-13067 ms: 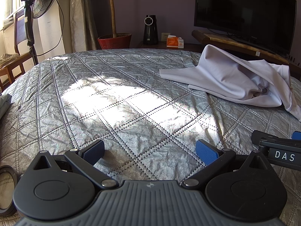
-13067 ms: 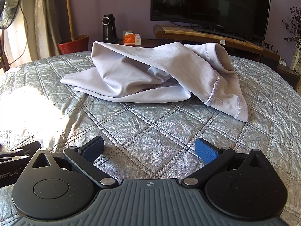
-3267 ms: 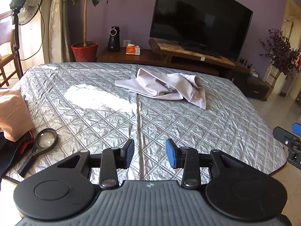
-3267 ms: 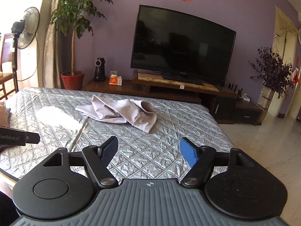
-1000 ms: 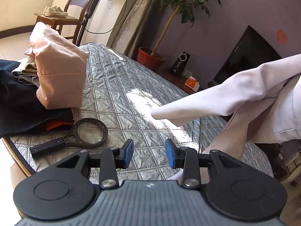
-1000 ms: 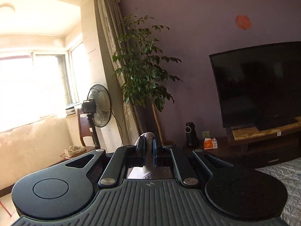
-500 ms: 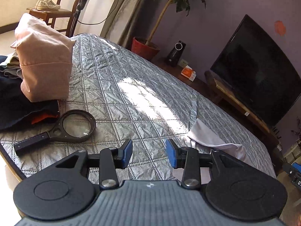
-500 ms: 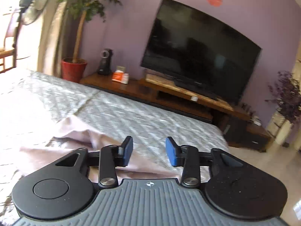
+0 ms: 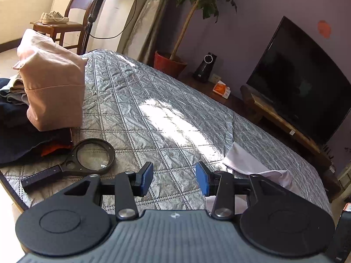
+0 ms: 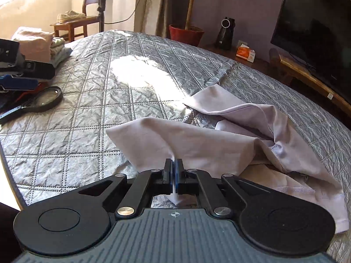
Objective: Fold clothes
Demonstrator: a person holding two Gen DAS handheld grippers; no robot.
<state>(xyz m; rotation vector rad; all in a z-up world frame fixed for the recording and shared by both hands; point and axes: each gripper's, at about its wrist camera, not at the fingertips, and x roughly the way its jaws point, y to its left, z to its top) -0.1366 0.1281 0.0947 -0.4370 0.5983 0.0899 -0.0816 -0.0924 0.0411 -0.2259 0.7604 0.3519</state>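
Observation:
A pale grey garment (image 10: 197, 144) lies crumpled on the silver quilted bed (image 10: 87, 109). My right gripper (image 10: 174, 171) is shut on a fold near the garment's front edge, and cloth shows between its blue pads. In the left wrist view a corner of the same garment (image 9: 248, 162) pokes out to the right of the fingers. My left gripper (image 9: 174, 178) hovers over bare quilt (image 9: 153, 109), its jaws opening with nothing between them.
A magnifying glass (image 9: 92, 156) lies near the bed's front left edge. Beside it stands a pile of folded clothes (image 9: 52, 92) topped by a pink piece. Beyond the bed are a TV (image 9: 302, 83) on a wooden stand, a potted tree and a fan.
The garment, hanging high from my right gripper a second ago, was dropped onto the bed. The right gripper came down, opened, and shut on the cloth again. My left jaws spread slightly.

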